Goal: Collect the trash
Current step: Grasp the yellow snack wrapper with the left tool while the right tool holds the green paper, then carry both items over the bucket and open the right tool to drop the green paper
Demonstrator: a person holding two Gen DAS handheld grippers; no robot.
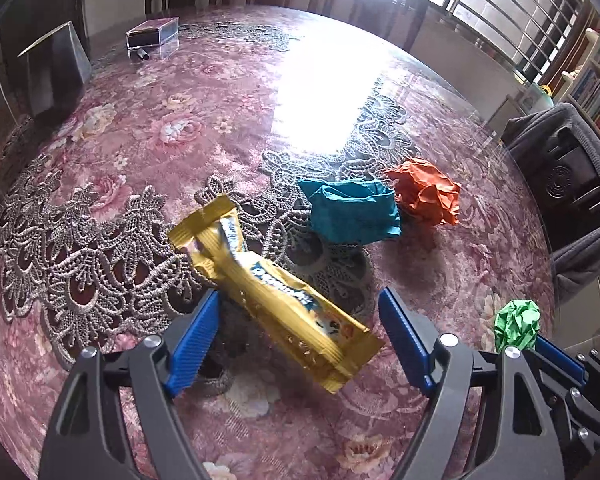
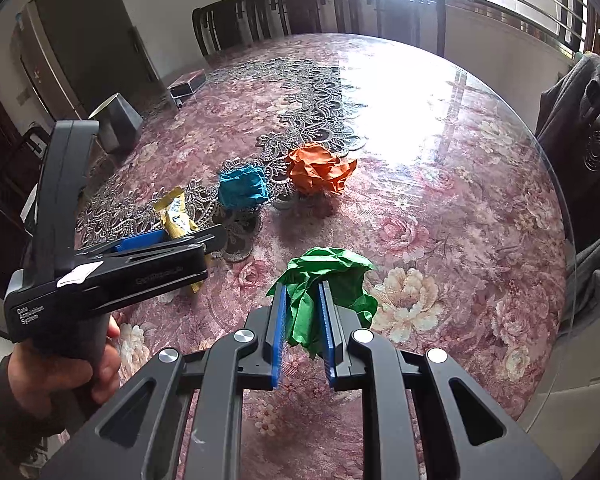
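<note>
A yellow snack wrapper (image 1: 276,300) lies on the floral table between the wide-open blue pads of my left gripper (image 1: 300,304); the pads do not touch it. It also shows in the right wrist view (image 2: 176,216). A teal crumpled paper (image 1: 352,212) and an orange crumpled paper (image 1: 428,194) lie just beyond it, also in the right wrist view as the teal ball (image 2: 242,190) and the orange ball (image 2: 320,168). My right gripper (image 2: 304,292) is shut on a green crumpled paper (image 2: 332,280), also visible in the left wrist view (image 1: 516,324).
A lace runner (image 1: 80,248) crosses the glass-topped table (image 2: 440,160). A dark box (image 1: 152,32) and a grey stand (image 1: 56,68) sit at the far left. Chairs line the far side; a chair with grey cloth (image 1: 572,184) stands at the right edge.
</note>
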